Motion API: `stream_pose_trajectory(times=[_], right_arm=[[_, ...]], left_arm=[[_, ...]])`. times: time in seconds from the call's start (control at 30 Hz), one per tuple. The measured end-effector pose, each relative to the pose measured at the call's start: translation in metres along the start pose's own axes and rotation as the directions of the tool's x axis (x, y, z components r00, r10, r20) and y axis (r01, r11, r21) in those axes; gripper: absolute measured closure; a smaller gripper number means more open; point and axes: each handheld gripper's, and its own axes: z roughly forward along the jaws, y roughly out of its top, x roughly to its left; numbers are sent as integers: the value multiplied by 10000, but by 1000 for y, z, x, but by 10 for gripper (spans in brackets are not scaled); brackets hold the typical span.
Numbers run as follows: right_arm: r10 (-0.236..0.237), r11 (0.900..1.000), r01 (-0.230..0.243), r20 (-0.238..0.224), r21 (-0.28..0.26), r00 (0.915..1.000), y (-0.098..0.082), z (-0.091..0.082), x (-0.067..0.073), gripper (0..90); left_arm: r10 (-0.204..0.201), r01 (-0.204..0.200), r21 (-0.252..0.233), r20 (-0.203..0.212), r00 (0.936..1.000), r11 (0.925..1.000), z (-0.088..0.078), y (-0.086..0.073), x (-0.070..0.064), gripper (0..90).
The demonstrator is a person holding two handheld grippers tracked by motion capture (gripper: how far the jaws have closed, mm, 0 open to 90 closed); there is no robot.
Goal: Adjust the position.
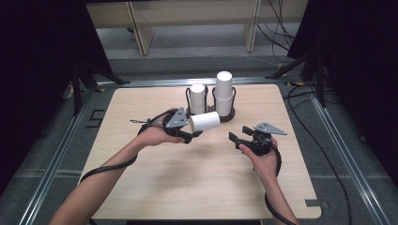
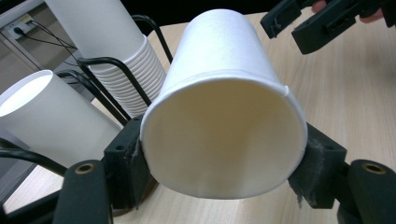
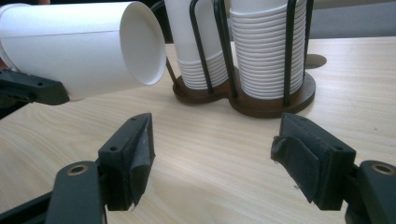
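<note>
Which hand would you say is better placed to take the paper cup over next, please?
The right. Its tongs are open and free, aimed toward the paper cup, which lies sideways in the left tongs with its closed base toward the right hand.

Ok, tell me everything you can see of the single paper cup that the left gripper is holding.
The paper cup is plain white, apparently thin paper, with a rolled rim and tapered wall, and looks empty inside. It lies on its side in the air above the wooden table, its narrower closed base pointing toward the right gripper. The left gripper clamps it near the rim, one black pad on each side. It hangs just in front of the cup holder with its two stacks; whether it touches that is unclear.
</note>
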Motion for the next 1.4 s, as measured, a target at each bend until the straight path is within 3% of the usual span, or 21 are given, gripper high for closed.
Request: stream_pose_trajectory(times=[0.03,0.07,0.1,0.2,0.23,0.27,0.33,0.47,0.53,0.73,0.8,1.03,1.2,1.33,1.37,1.4], right_arm=[[15,10000,-15,-122,-6,9999,0,0,0,283],[-281,9996,281,162,-32,9995,0,-1,0,283],[-375,9993,375,151,-39,9992,0,-1,-1,283],[-390,9992,391,166,-1,9991,0,-1,-1,284],[-206,9998,206,30,26,9998,-1,-1,0,285],[-452,9990,452,137,10,9989,-1,-2,-2,285],[-452,9990,450,288,65,9986,-1,-3,-1,285],[-438,9990,438,183,22,9989,-2,-2,-1,284],[-370,9993,369,79,93,9993,-2,-2,0,284],[-496,9987,494,122,114,9987,-2,-3,0,284],[-770,9969,765,272,190,9967,-1,-4,-1,284],[-724,9971,723,16,217,9974,-2,-4,1,286],[-722,9969,725,-93,316,9973,-3,-3,3,290],[-944,9942,945,-51,510,9955,-3,-4,3,287],[-804,9951,803,-13,574,9968,-3,-5,5,287],[-1204,9920,1206,-90,383,9927,-3,-4,3,288]], left_arm=[[192,-192,51,5,9998,9998,0,1,1,309],[272,-272,42,-2,9996,9996,1,2,0,310],[306,-306,144,41,9995,9994,0,3,0,309],[325,-337,344,344,9989,9988,-1,6,0,310],[372,-389,408,415,9984,9984,-1,7,0,310],[410,-434,493,480,9980,9978,-1,8,0,311],[584,-616,590,546,9968,9964,-1,8,1,314],[878,-952,932,807,9929,9911,-2,10,1,316],[1088,-1216,1227,1060,9884,9850,-3,11,2,316],[1402,-1581,1402,1295,9816,9774,-2,15,1,318],[1549,-1759,1483,1432,9775,9732,-1,16,1,318],[1810,-2207,2212,1862,9657,9499,-1,20,0,318],[1836,-2429,2716,2260,9567,9312,-1,24,0,318],[1797,-2502,2955,2460,9525,9220,-1,26,0,319],[1827,-2577,3044,2537,9499,9170,-1,26,0,319],[1845,-2637,3093,2627,9471,9137,0,27,0,319]])
